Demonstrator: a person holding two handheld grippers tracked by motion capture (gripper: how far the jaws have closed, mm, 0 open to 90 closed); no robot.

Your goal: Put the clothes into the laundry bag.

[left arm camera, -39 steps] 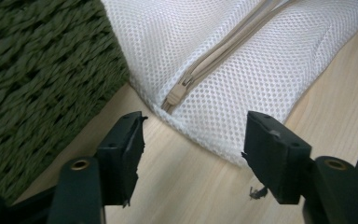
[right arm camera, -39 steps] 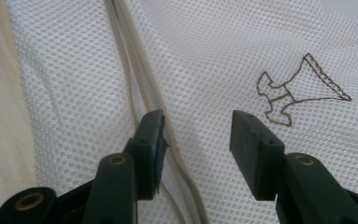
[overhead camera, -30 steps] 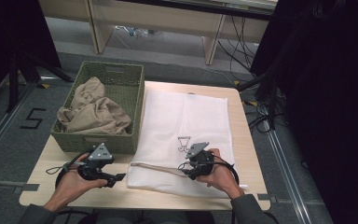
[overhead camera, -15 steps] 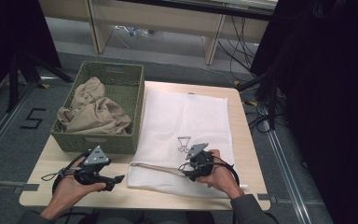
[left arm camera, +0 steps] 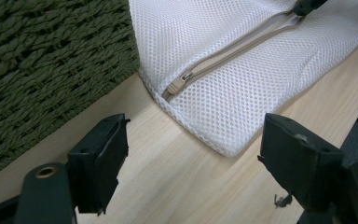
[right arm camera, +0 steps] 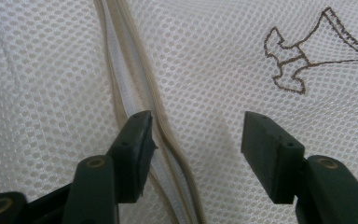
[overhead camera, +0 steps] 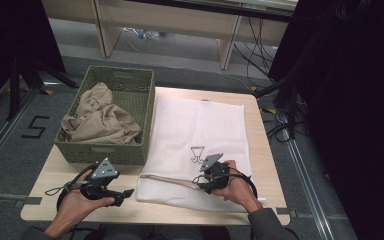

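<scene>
mesh bag (overhead camera: 200,135) lies flat, long axis running away from the person, zipper (left arm camera: 223,60) across its near end, both grippers' jaws open.

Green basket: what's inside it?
The green basket holds crumpled beige cloth, piled toward its left and near side. Anything beneath the cloth is covered; bare basket floor shows at the far right.

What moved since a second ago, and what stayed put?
The left gripper slid back toward the person and a bit left, away from the mesh bag's zipper pull. It is open and holds nothing. The right gripper stayed open over the zipper. Bag and basket haven't moved.
</scene>
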